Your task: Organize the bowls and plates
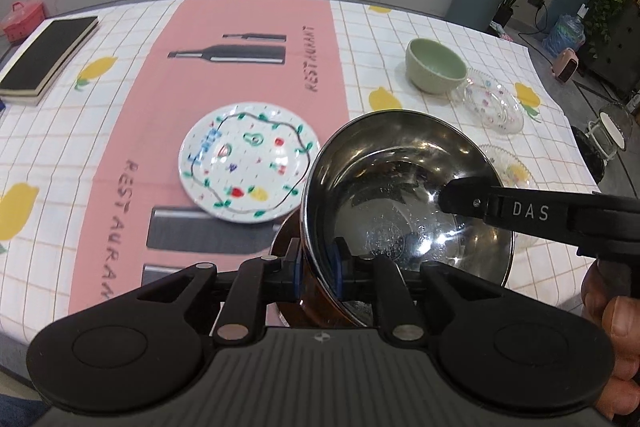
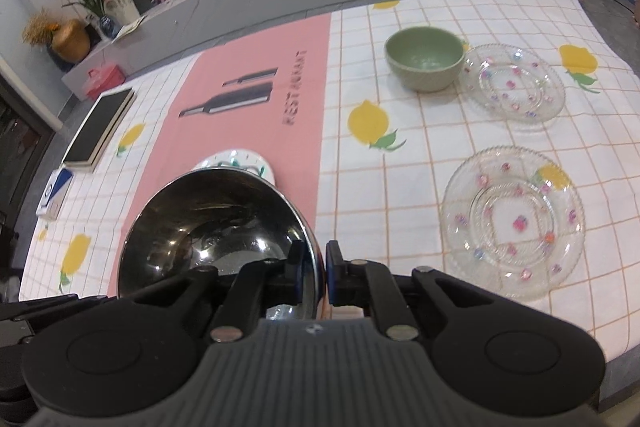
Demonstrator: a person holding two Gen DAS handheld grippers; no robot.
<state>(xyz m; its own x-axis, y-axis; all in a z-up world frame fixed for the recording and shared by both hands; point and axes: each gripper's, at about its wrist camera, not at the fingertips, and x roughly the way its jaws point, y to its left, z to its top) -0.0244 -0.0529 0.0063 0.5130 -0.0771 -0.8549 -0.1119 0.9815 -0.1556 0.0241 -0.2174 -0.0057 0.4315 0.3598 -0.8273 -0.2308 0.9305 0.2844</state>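
Observation:
A steel bowl [image 1: 404,195] is held tilted above the table by both grippers. My left gripper [image 1: 318,267] is shut on its near rim. My right gripper [image 2: 314,269] is shut on the bowl's [image 2: 216,223] right rim; its finger [image 1: 472,201] reaches into the bowl in the left wrist view. A white painted plate [image 1: 248,161] lies on the pink mat just left of the bowl, mostly hidden behind it in the right wrist view [image 2: 236,161]. A green bowl [image 2: 424,59] stands at the back right. Two clear glass plates [image 2: 514,83] [image 2: 512,221] lie at the right.
A checked cloth with lemons and a pink mat [image 2: 256,99] cover the table. A black book [image 1: 46,57] lies at the far left edge, a blue-white box [image 2: 54,193] near it. A grey bin [image 1: 476,1] and plants stand beyond the table.

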